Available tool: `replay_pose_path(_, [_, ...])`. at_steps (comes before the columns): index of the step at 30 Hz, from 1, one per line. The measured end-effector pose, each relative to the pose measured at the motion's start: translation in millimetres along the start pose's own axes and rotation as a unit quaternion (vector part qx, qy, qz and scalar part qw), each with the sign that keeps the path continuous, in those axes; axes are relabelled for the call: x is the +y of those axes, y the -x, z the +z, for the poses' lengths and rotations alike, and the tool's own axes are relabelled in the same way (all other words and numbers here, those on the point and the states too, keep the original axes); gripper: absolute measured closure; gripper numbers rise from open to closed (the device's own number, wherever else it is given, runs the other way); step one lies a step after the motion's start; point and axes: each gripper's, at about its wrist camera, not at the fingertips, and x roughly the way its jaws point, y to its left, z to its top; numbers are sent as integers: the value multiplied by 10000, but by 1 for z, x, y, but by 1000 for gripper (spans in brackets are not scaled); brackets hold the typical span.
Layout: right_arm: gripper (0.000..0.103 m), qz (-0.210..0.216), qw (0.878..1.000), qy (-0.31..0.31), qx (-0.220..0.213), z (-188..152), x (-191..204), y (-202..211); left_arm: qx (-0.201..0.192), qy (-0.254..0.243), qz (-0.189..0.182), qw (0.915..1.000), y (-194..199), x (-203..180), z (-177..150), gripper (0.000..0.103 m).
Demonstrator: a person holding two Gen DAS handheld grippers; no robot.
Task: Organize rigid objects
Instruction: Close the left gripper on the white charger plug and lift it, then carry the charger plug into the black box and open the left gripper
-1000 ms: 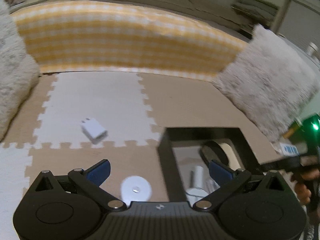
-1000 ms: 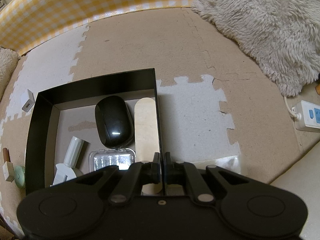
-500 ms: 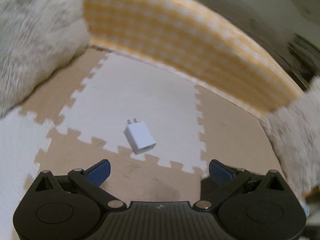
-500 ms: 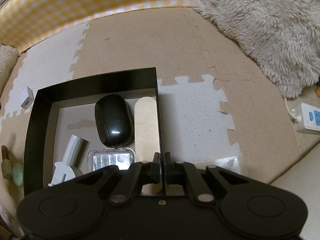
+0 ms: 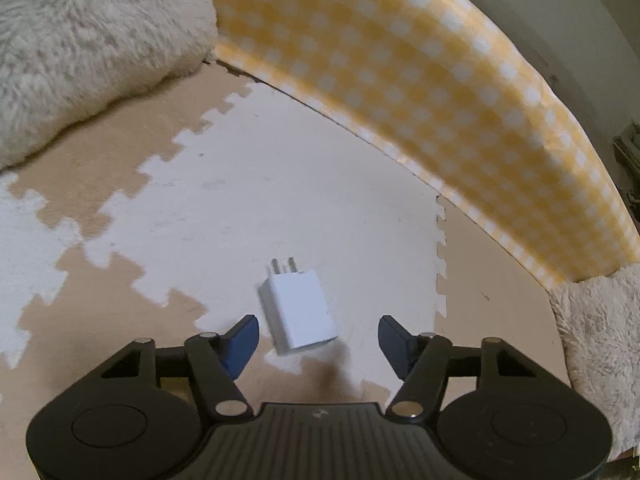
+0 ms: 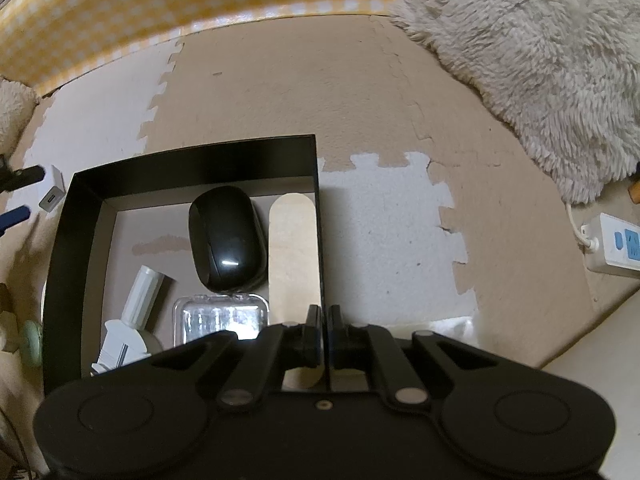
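While the black box (image 6: 188, 160) already holds several things — a black mouse (image 6: 226, 236), a flat wooden stick (image 6: 294, 248), a clear plastic case (image 6: 220, 314) and a white tube-shaped piece (image 6: 142, 294) — the sorting looks to me about half done or a little more. The white charger (image 5: 298, 310) lies on the white foam mat (image 5: 280, 184), outside the box and just beside its far left corner. The left gripper (image 5: 316, 336) has its jaws around this charger; they have just been closing, but the blue pads do not touch it yet. The right gripper (image 6: 325, 322) is pressed shut on the right wall of the box, I think to keep it steady. A small green round thing (image 6: 32, 340) also waits outside the box, at its left side.
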Motion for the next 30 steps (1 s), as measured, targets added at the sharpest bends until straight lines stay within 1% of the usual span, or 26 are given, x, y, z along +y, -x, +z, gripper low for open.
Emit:
replay_pose_path(3, [99, -7, 10000, 19, 2, 0, 0, 0, -39, -150, 42, 9999, -10, -7, 1, 45])
replay_pose_path(6, [99, -15, 10000, 34, 2, 1, 0, 0, -80, -406, 111, 9991, -17, -12, 3, 48])
replay_pose_path(9, [99, -32, 10000, 59, 4, 1, 1, -1, -34, -611, 248, 9978, -24, -14, 4, 49])
replay_pose_path(11, [99, -43, 10000, 77, 8, 1, 2, -1, -81, -801, 330, 9962, -28, -15, 4, 55])
replay_pose_path(12, [99, -45, 10000, 80, 11, 1, 2, -2, -91, -960, 405, 9945, -29, -17, 4, 60])
replay_pose_path(14, [99, -46, 10000, 84, 19, 1, 1, -2, -101, -1076, 448, 9931, -29, -17, 4, 62])
replay_pose_path(18, [99, -50, 9999, 93, 23, 2, 1, -2, -75, -1037, 332, 9940, -28, -14, 5, 62])
replay_pose_path(21, [99, -42, 10000, 83, 24, 2, 1, -2, -23, -1142, 122, 9934, -22, -19, 2, 63])
replay_pose_path(25, [99, -29, 10000, 69, 25, 2, 1, -3, -87, -1452, -175, 9892, -7, -37, -5, 63])
replay_pose_path(30, [99, -2, 10000, 43, 22, 1, 0, -3, -92, -1603, -616, 9851, 16, -53, -14, 63])
